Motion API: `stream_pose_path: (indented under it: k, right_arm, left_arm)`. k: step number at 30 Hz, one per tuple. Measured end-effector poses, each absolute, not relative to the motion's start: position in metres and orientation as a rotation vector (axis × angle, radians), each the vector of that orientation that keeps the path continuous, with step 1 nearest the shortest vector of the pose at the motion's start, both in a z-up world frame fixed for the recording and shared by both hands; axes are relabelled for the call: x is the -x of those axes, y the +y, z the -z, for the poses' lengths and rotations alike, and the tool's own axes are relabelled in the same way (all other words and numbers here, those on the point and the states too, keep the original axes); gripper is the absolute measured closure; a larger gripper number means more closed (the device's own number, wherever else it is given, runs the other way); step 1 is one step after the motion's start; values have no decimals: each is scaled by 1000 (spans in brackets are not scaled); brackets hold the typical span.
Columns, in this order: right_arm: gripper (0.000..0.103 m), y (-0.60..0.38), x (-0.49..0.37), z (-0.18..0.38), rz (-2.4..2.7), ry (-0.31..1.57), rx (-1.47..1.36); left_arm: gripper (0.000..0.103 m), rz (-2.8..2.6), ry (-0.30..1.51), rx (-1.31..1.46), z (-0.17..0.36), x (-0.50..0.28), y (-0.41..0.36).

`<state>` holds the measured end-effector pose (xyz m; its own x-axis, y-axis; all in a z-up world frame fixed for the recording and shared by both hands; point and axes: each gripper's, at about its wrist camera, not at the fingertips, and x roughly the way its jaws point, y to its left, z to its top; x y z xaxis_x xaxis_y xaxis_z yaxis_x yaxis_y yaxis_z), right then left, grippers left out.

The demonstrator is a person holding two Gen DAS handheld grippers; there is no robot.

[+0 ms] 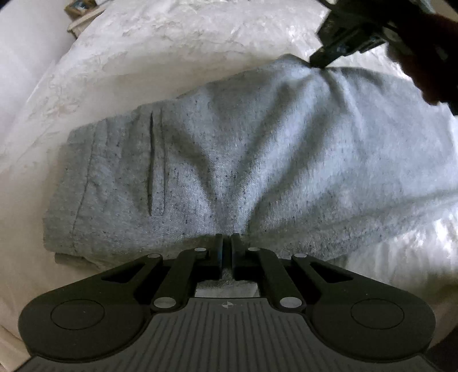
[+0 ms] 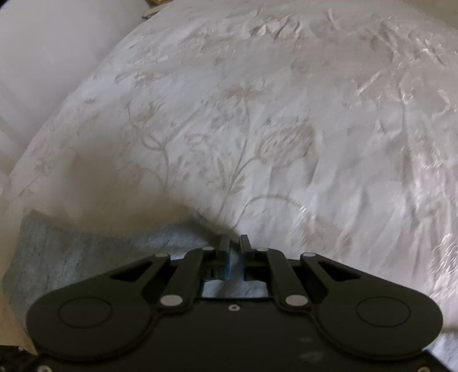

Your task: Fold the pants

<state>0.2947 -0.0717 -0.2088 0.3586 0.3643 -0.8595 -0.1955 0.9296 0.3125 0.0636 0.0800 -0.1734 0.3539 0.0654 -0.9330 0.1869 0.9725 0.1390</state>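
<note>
Grey speckled pants [image 1: 229,148] lie across a white flowered bedspread [image 1: 171,43], with the waistband and a slit pocket at the left. My left gripper [image 1: 227,243] is shut on the near edge of the pants, and creases fan out from its fingers. The right gripper [image 1: 316,61] pinches the far edge at the upper right, where the cloth bunches into a peak. In the right wrist view, grey fabric shows between the narrow fingers of the right gripper [image 2: 235,243], and the rest of the pants [image 2: 71,251] trails off to the lower left.
The bedspread [image 2: 286,128] stretches wide beyond the pants. The bed's edge curves down the left side, with pale floor beside it. A small wooden object [image 1: 77,11] sits past the far left corner. A person's hand [image 1: 429,57] holds the right gripper.
</note>
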Motion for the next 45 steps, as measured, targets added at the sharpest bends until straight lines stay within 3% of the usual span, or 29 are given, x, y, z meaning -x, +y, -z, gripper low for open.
stream_pose_path:
  k: [9, 15, 19, 21, 23, 26, 33, 35, 45]
  right_arm:
    - [90, -113, -207, 173, -475, 1120, -245]
    - [89, -132, -118, 197, -408, 1260, -215]
    - [91, -153, -79, 208, -340, 1304, -299]
    - [86, -172, -65, 199, -295, 1269, -359]
    - [70, -193, -56, 191, -240, 1223, -397]
    - [70, -229, -48, 182, -149, 1157, -433]
    - [67, -350, -20, 166, 65, 1047, -401]
    - [59, -386, -13, 162, 115, 1023, -393]
    - [50, -539, 3, 169, 294, 947, -404]
  left_arm:
    - [97, 135, 1084, -163, 143, -80, 65]
    - [96, 193, 1227, -204, 180, -69, 46]
    - [96, 171, 1224, -220, 182, -67, 44]
    - [96, 151, 1215, -219, 176, -70, 41]
    - [96, 130, 1209, -228, 174, -78, 37]
    - [96, 105, 1186, -220, 160, -81, 25]
    - [96, 147, 1149, -223, 144, -81, -52]
    - [96, 178, 1147, -222, 143, -80, -82]
    - [96, 347, 1112, -288, 147, -74, -228]
